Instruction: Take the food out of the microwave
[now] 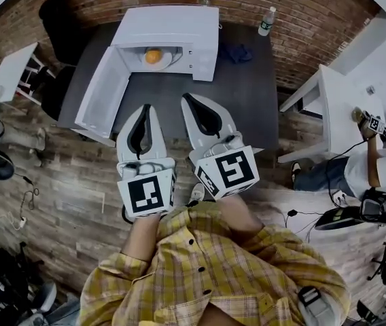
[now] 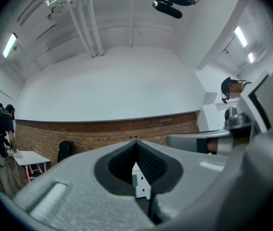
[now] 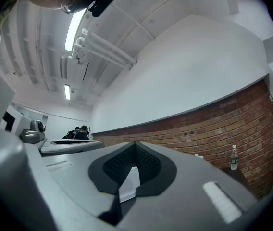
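Microwave door [image 1: 101,90] hangs wide open, swung out to the left over the edge of the dark desk [image 1: 247,107].

Left hand-held gripper [image 1: 146,109]: jaws closed tip to tip and holding nothing. Its own view shows only a sliver of something white through the oval gap behind the tips. It sits low over the near edge of the desk, pointing at the microwave and not touching it.

Food [image 1: 152,56]: a round orange item on a white plate [image 1: 164,62], still inside the microwave [image 1: 179,29], at the left of the cavity. Both grippers are well apart from it.

Right hand-held gripper [image 1: 188,98]: jaws fully closed, also holding nothing. It is just beside the left one and roughly parallel to it, with its tips slightly nearer the microwave front.

A crumpled blue cloth [image 1: 236,53] lies on the desk right of the microwave. A water bottle [image 1: 266,21] stands upright near the far right corner, by the brick wall [image 1: 302,12].

Further right is a white table [image 1: 332,104], separate from the desk. Another person's arm [image 1: 372,156] is at the frame edge.
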The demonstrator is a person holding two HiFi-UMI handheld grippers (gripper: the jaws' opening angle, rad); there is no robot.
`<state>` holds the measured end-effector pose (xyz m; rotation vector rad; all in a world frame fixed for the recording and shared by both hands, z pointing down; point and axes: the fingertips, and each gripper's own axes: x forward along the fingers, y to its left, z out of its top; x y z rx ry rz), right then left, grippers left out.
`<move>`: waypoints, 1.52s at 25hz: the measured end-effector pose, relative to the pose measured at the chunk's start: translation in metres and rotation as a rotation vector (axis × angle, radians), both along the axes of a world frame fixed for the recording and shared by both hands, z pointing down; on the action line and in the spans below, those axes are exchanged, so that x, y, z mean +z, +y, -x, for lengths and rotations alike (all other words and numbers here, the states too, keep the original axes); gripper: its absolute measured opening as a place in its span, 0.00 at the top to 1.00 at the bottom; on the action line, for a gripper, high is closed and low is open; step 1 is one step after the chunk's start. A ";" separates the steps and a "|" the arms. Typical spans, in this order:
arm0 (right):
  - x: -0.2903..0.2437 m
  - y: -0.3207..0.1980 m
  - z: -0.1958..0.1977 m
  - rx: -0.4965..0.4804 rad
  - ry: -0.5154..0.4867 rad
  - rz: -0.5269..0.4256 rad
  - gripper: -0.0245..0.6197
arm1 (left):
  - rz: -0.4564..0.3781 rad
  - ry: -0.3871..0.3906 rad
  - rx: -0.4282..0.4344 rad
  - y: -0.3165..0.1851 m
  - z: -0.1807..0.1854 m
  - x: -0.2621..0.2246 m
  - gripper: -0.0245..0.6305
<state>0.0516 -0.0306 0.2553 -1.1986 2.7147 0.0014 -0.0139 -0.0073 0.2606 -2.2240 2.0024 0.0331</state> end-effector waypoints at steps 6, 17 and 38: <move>0.002 -0.030 0.005 -0.012 0.000 0.003 0.96 | -0.001 0.004 -0.014 -0.028 0.004 0.001 0.96; 0.016 -0.066 0.019 -0.010 0.021 0.038 0.96 | 0.013 0.059 -0.012 -0.068 0.013 0.009 0.96; 0.066 -0.173 0.084 0.054 -0.049 0.195 0.96 | 0.103 0.062 0.076 -0.170 0.076 0.046 0.96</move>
